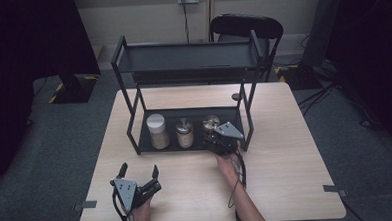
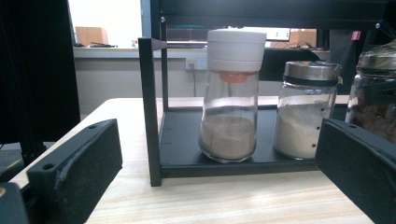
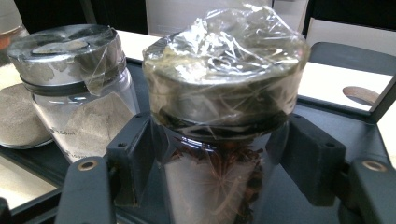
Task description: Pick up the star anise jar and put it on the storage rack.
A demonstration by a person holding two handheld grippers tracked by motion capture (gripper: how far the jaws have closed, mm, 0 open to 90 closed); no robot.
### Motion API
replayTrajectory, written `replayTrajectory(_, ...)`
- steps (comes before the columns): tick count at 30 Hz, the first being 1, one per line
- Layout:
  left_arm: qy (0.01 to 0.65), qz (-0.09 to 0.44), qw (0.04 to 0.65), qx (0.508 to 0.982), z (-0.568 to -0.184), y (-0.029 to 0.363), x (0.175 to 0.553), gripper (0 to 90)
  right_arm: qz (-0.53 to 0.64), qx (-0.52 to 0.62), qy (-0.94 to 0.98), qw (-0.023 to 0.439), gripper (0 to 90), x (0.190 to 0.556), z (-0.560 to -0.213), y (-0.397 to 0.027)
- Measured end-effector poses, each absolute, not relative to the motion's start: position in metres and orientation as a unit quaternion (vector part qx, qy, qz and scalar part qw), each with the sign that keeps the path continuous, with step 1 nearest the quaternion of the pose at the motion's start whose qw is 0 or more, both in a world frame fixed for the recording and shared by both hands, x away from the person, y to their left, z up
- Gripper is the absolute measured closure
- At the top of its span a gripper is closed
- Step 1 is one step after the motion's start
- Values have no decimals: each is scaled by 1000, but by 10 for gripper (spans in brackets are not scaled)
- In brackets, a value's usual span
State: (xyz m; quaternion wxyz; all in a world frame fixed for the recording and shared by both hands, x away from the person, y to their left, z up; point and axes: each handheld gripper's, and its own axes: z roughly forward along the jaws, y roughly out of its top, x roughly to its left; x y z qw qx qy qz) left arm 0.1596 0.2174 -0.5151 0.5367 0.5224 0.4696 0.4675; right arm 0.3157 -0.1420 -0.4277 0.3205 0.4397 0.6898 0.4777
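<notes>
A black two-tier rack (image 1: 133, 100) stands on the wooden table. Three glass jars sit in a row on its lower shelf (image 1: 146, 141). The left jar (image 1: 157, 131) (image 2: 231, 107) has a white lid and tan powder. A metal-lidded jar (image 1: 185, 132) (image 2: 306, 112) (image 3: 70, 88) of pale powder is in the middle. The right jar (image 1: 210, 123) (image 3: 224, 93) holds dark spice, and its lid is wrapped in clear film. My right gripper (image 1: 212, 138) (image 3: 215, 163) is shut on this jar's body, just below the lid. My left gripper (image 1: 139, 169) (image 2: 217, 186) rests open at the table's front left, pointing at the rack.
The rack's upper shelf (image 1: 186, 58) hangs over the jars, and its posts (image 2: 150, 112) frame the lower shelf. A black chair (image 1: 246, 25) stands behind the table. A small dark round spot (image 1: 235, 96) lies on the table behind the rack.
</notes>
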Motion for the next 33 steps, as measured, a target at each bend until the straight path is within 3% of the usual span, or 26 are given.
replayTrajectory(33, 468, 468, 537, 523, -515, 218, 159, 1, 477, 442, 687, 324, 310, 317, -439, -137)
